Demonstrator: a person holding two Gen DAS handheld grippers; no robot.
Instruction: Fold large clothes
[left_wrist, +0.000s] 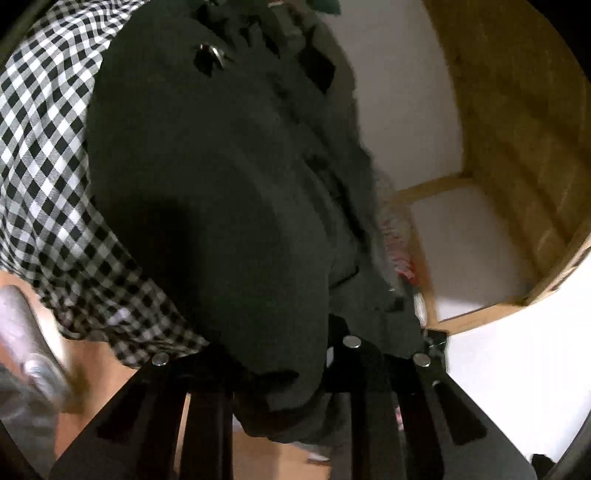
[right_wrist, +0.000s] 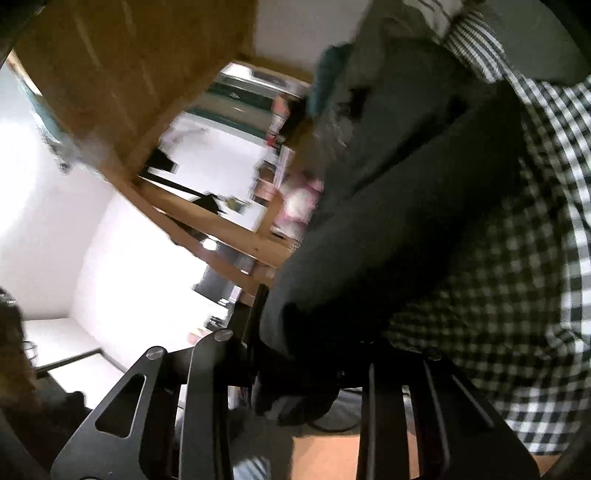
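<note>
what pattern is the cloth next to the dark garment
Black-and-white gingham checks on the cloth, clearest in the left wrist view.

Both wrist cameras look along their claws, pressed close against the same dark garment (left_wrist: 221, 184) and checked cloth (left_wrist: 48, 147).

Dark garment (left_wrist: 207, 192) over checked cloth (left_wrist: 48, 155)

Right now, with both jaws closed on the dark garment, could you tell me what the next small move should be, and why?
Probably draw the two grippers apart to stretch the dark garment. It bunches thickly between the left gripper and right gripper and drapes over the checked cloth, so no edge lies straight enough to fold.
</note>
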